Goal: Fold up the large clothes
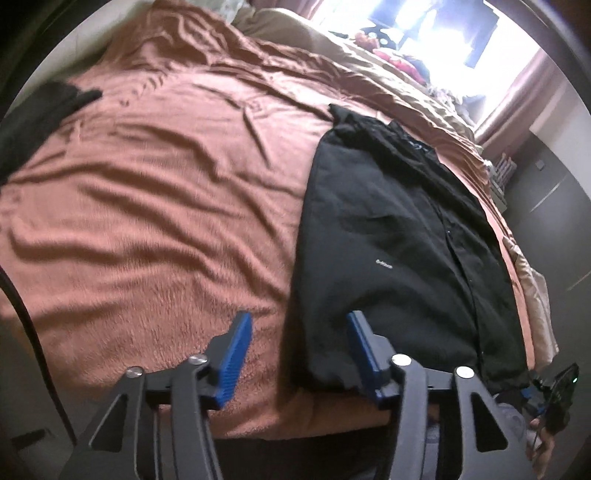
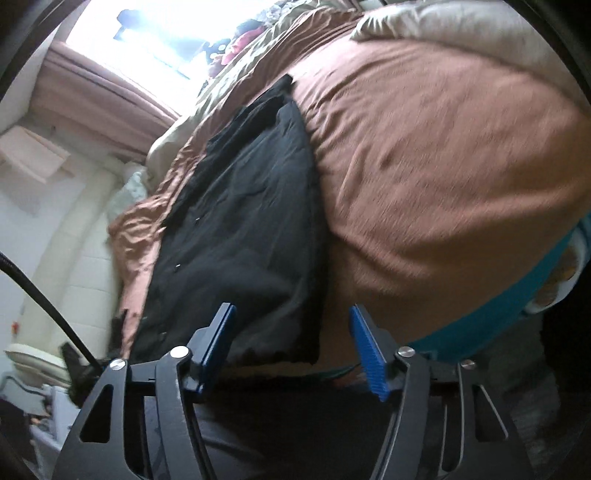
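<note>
Both my claws, left [image 1: 299, 354] and right [image 2: 291, 347], gape over the near hem of the black jacket [image 1: 388, 229], gripping nothing. It lies flat along the bed's right side on the brown blanket [image 1: 147, 184]. Soft, puffy, probably slippery: I'd pinch the hem corners.

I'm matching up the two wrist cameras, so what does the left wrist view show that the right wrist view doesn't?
Only the left wrist view shows a second dark garment at the bed's far left edge, and the right tongs off to the side. Only the right wrist view shows a pale tiled wall and a teal bed edge. Both show the black jacket on the rust-brown blanket, a bright window, and open blue-padded tongs with nothing pinched.
</note>
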Motion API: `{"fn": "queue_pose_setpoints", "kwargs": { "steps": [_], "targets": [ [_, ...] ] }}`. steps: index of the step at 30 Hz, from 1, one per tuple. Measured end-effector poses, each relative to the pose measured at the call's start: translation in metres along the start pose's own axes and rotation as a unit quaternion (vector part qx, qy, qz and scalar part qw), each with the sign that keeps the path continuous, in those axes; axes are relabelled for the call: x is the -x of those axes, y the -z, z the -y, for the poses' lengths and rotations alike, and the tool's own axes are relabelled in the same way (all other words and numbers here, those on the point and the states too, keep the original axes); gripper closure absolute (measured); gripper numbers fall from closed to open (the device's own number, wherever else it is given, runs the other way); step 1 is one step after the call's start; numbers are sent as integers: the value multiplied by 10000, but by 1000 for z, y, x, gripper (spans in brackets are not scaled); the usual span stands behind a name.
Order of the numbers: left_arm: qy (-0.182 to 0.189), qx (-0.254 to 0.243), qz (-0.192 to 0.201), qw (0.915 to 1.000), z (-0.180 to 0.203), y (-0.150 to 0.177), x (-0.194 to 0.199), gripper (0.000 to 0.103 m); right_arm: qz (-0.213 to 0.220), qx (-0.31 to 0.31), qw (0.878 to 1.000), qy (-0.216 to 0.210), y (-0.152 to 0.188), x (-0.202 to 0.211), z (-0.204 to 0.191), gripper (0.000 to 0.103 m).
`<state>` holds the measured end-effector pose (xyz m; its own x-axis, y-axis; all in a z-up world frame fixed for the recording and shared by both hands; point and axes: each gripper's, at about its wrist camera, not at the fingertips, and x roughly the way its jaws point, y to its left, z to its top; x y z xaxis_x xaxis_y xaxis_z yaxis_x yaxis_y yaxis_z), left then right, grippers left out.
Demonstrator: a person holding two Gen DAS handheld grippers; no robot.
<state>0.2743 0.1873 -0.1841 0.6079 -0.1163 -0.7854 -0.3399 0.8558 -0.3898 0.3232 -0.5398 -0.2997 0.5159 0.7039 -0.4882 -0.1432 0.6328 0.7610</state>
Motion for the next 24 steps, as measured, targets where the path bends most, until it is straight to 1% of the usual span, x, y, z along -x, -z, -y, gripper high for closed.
{"fn": "queue_pose_setpoints", "kwargs": {
  "steps": [2,3,5,7,8,9,11,14,15,16,17,18,19,21,22,23,24],
  "targets": [
    [142,119,-76,9998,-3,1,-6,50,-32,-123,9998,-152,2,-4,3,49],
    [224,167,-120,9995,-4,1,-9,50,-39,-181,9994,-307,2,-6,4,52],
    [332,218,-200,9990,-3,1,-15,52,-5,-260,9983,-525,0,-8,5,52],
    [455,239,-286,9983,-2,0,-21,57,31,-283,9984,-498,-2,-12,6,52],
    [507,260,-353,9978,-2,-1,-26,61,44,-318,9982,-511,-2,-13,7,52],
    [508,274,-391,9976,-2,-1,-30,63,63,-379,9978,-542,-4,-15,10,52],
    [552,323,-440,9970,-4,-4,-38,64,96,-475,9973,-551,-5,-18,14,55],
    [556,413,-451,9966,-4,-7,-43,64,120,-630,9966,-514,0,-23,20,65],
    [515,393,-456,9969,-3,-6,-43,64,128,-708,9961,-511,2,-22,22,71],
    [468,347,-460,9972,0,-5,-42,64,130,-779,9956,-503,2,-22,24,80],
    [460,322,-480,9973,1,-4,-41,65,127,-800,9955,-485,2,-21,24,83],
    [507,314,-499,9970,1,-2,-39,69,137,-780,9958,-462,3,-19,22,87],
    [517,273,-493,9971,2,1,-37,70,164,-729,9961,-463,3,-17,20,90],
    [420,111,-468,9980,4,9,-34,75,235,-582,9971,-434,2,-11,11,92],
    [401,49,-431,9983,5,12,-31,79,273,-516,9974,-429,2,-8,6,93],
    [398,49,-383,9985,5,13,-27,86,297,-488,9974,-442,3,-6,3,94],
    [440,109,-338,9984,3,12,-24,89,324,-480,9973,-456,2,-4,1,94]
  ]
}}
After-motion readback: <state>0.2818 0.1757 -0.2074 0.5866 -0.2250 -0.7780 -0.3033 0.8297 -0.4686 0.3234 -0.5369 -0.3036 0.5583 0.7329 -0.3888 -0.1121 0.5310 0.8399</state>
